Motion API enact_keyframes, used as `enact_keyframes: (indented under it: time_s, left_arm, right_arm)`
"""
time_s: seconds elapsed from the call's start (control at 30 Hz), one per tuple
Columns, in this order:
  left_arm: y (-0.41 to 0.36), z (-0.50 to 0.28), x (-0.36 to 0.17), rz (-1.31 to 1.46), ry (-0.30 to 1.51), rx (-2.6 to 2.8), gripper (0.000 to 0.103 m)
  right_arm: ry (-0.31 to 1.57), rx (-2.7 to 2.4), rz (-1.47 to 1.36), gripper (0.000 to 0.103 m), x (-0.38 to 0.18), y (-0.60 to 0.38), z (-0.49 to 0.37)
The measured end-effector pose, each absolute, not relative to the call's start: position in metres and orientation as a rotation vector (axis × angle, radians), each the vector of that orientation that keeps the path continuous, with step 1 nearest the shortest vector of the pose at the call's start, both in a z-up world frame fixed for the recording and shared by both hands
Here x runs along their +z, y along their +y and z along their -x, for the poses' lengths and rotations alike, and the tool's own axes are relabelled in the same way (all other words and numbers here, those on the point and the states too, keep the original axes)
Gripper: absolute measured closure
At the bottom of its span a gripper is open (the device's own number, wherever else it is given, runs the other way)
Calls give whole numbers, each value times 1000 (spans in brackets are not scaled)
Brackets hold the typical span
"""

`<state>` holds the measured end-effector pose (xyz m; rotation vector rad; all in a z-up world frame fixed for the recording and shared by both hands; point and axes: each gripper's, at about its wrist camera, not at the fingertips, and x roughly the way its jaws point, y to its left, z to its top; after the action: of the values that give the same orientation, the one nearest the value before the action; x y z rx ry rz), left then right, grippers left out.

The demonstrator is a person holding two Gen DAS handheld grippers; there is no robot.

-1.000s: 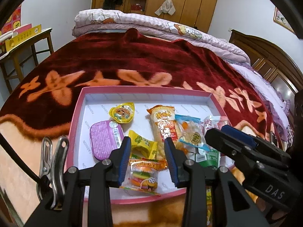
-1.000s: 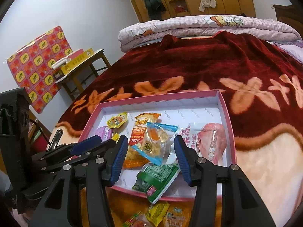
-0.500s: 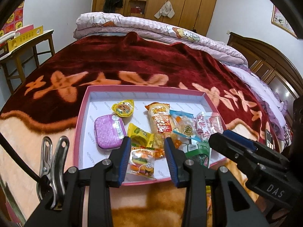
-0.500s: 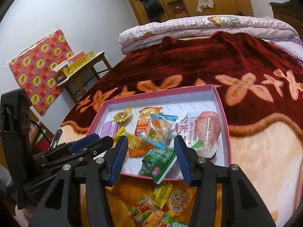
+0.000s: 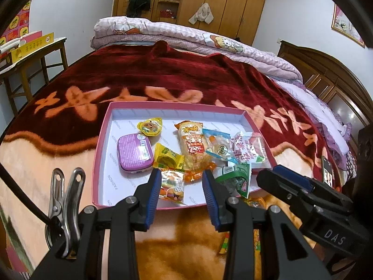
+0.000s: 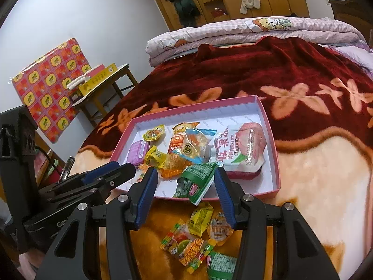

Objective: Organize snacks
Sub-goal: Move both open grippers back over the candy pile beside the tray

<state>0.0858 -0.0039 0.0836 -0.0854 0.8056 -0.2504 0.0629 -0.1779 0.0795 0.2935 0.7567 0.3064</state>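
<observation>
Bed blanket point(image 6: 303, 65): loose snacks point(image 6: 198, 240) below right hand-held gripper point(image 6: 185, 190), jaws apart.

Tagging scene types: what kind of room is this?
Most likely a home bedroom: a bed under a dark red floral blanket, a folded pink checked quilt at its far end, and wooden wardrobes behind.

Bed point(image 5: 163, 74), red floral blanket: pink tray point(image 6: 276, 163) on it; loose snack packets point(image 6: 198, 240) just beside.
</observation>
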Motion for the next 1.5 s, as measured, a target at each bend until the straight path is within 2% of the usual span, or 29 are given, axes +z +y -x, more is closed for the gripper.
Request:
enact_keyframes:
  time_s: [0.77,1.5]
  left_arm:
    - [-16,-60,78,66,829,-281,65]
    - [-45,-42,55,22,911,-357,65]
  right_arm:
    - [775,286,-321,51,70,-194,-41]
    - [860,210,-373,51,35,-233,-28]
